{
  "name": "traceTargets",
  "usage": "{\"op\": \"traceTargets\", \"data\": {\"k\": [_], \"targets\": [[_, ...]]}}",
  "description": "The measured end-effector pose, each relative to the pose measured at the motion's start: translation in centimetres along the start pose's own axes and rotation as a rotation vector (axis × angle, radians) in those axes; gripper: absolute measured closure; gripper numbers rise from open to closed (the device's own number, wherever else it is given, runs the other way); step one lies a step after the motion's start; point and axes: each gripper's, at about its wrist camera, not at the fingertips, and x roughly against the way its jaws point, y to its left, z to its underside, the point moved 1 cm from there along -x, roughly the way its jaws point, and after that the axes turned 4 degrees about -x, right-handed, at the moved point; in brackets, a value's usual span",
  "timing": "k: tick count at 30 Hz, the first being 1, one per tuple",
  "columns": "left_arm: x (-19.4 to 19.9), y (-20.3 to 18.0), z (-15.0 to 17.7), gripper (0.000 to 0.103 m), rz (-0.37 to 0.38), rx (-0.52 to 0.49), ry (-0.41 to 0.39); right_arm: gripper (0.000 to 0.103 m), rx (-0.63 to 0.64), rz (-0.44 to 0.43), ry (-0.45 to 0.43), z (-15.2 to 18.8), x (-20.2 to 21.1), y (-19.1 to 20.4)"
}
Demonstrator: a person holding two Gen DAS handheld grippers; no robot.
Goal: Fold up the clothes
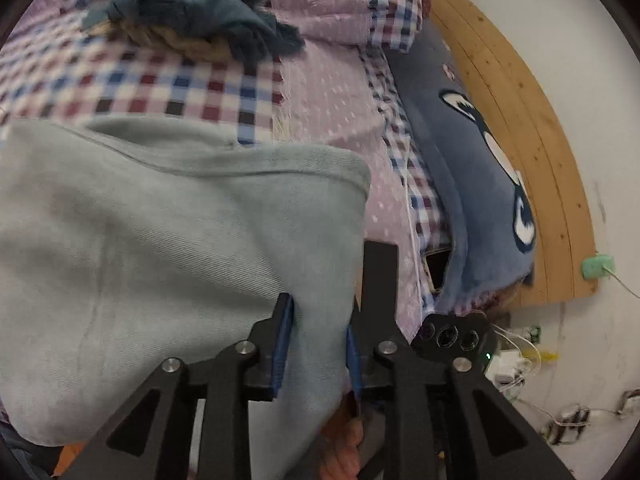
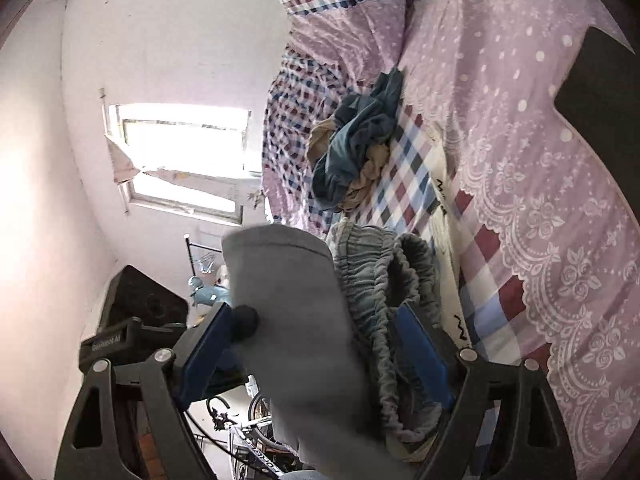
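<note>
Clearly the pale green garment (image 1: 160,240) is soft, limp and light, draped over the bed (image 1: 328,120); both grippers' fingers (image 1: 283,344) stand apart around its cloth, unclamped; hems offer firmest hold.

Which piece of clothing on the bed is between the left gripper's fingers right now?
The pale grey-green garment, spread smooth right at the left gripper. The dark teal one and the tan one lie crumpled together farther up the checked bedspread.
</note>
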Motion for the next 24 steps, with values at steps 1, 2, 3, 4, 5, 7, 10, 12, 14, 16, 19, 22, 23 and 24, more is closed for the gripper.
{"op": "traceTargets", "data": {"k": [1,2,3,4,5,7,10,12,14,16,19,22,23,24], "targets": [[0.4,0.1,0.1,0.077,0.023,-0.01,0.009,0.015,0.017,0.005,0.001,-0.1,0.0,0.1],[0.8,0.3,0.1,0.076,0.045,-0.021,0.017,0.015,0.035,0.011,0.001,-0.2,0.1,0.2],[1.9,0.5,0.0,0.066,0.063,-0.037,0.0,0.015,0.057,0.025,0.006,-0.2,0.1,0.3],[3.3,1.0,-0.2,0.059,0.08,-0.05,-0.035,0.015,0.086,0.055,0.017,-0.1,-0.2,0.5],[4.9,1.4,-0.4,0.046,0.098,-0.062,-0.073,0.015,0.115,0.086,0.028,0.0,-0.5,0.7],[8.2,2.6,-1.0,0.038,0.123,-0.092,-0.16,0.015,0.173,0.145,0.047,0.0,-1.1,1.1],[12.3,5.5,-1.8,0.029,0.081,-0.159,-0.287,0.015,0.244,0.202,0.044,-0.1,-2.1,1.7],[13.9,8.3,-1.7,0.026,0.031,-0.169,-0.342,0.015,0.283,0.208,0.036,-0.2,-2.8,2.2],[14.7,11.9,-1.4,0.026,-0.017,-0.141,-0.375,0.015,0.348,0.228,0.035,-0.1,-3.6,3.2],[14.4,15.5,-1.4,0.026,-0.039,-0.098,-0.373,0.015,0.422,0.28,0.047,0.1,-4.4,4.2],[13.3,20.4,-1.5,0.026,-0.052,-0.047,-0.361,0.018,0.479,0.365,0.098,0.3,-6.5,4.5],[11.3,23.8,-1.8,0.026,-0.098,-0.049,-0.323,0.029,0.485,0.416,0.118,0.2,-7.9,4.4],[10.9,24.7,-1.9,0.026,-0.1,-0.047,-0.319,0.037,0.491,0.432,0.111,0.2,-8.0,4.4],[10.6,25.6,-2.0,0.026,-0.097,-0.043,-0.317,0.048,0.497,0.449,0.104,0.2,-8.1,4.4]]}}
